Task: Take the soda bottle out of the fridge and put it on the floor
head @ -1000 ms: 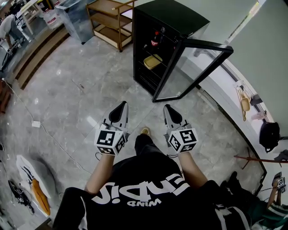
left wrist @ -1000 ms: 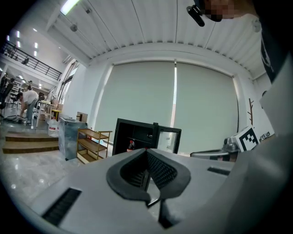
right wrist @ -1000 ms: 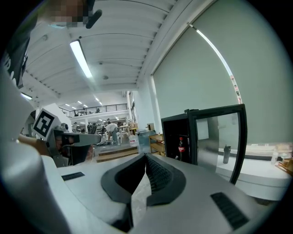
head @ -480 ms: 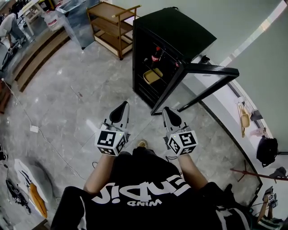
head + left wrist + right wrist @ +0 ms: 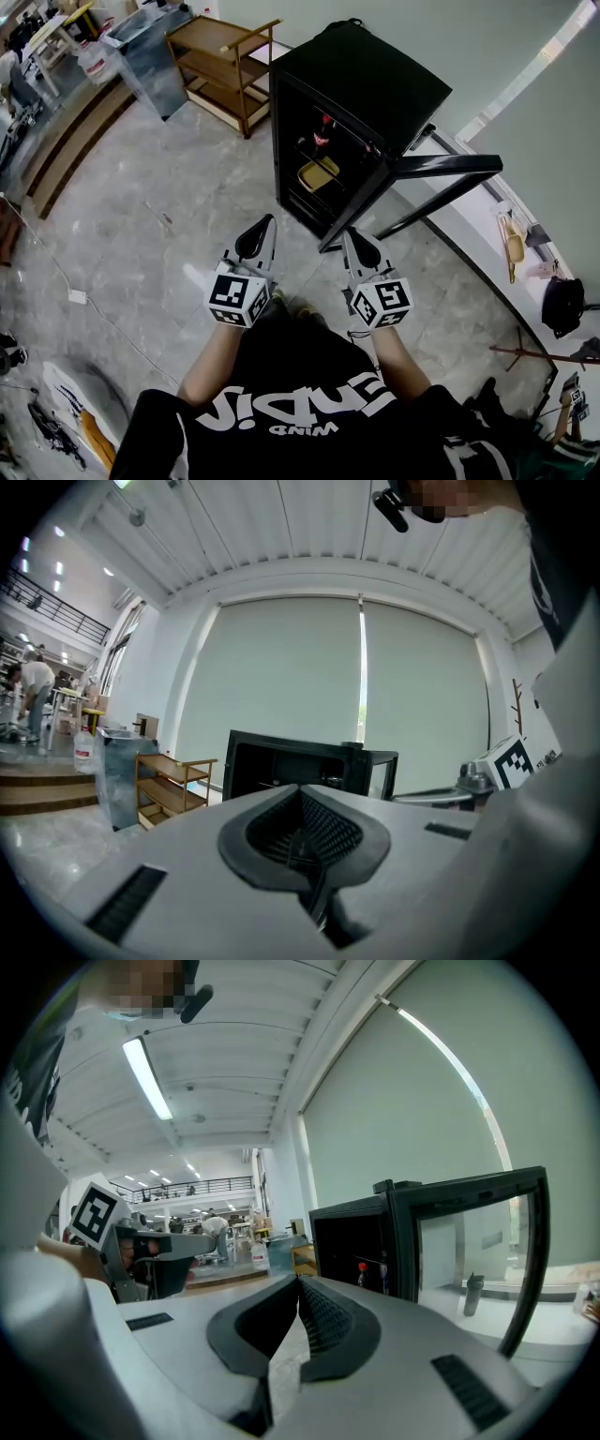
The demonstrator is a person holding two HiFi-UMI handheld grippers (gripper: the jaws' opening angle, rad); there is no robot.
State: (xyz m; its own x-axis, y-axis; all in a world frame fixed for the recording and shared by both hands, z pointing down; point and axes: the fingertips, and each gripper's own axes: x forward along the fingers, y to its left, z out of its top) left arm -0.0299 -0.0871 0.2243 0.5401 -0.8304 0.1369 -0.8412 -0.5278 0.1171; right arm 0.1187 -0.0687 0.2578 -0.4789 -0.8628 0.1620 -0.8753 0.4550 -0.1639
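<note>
Head view: the left hand-held gripper [image 5: 266,226] and the right hand-held gripper [image 5: 351,237] are held out side by side in front of the person, both pointing towards the open fridge [image 5: 370,80]. In each gripper view the two jaws are closed tip to tip with nothing between them, and they were closed the same way a second ago. Since that earlier frame both hand-held grippers have been carried forward: the fridge has drawn closer and fills more of the view, and the right one's tip now lies at the lower corner of the swung-open glass door [image 5: 448,169], where before there was bare floor [image 5: 141,234] between them.

The soda bottle [image 5: 322,130] stands upright on an upper shelf inside the fridge, above a yellow tray [image 5: 319,173]. It is ahead of both hand-held grippers and apart from them, untouched. In the right gripper view it shows just right of the jaw tips, inside the dark opening. A wooden cart [image 5: 220,56] stands to the left of the fridge.
</note>
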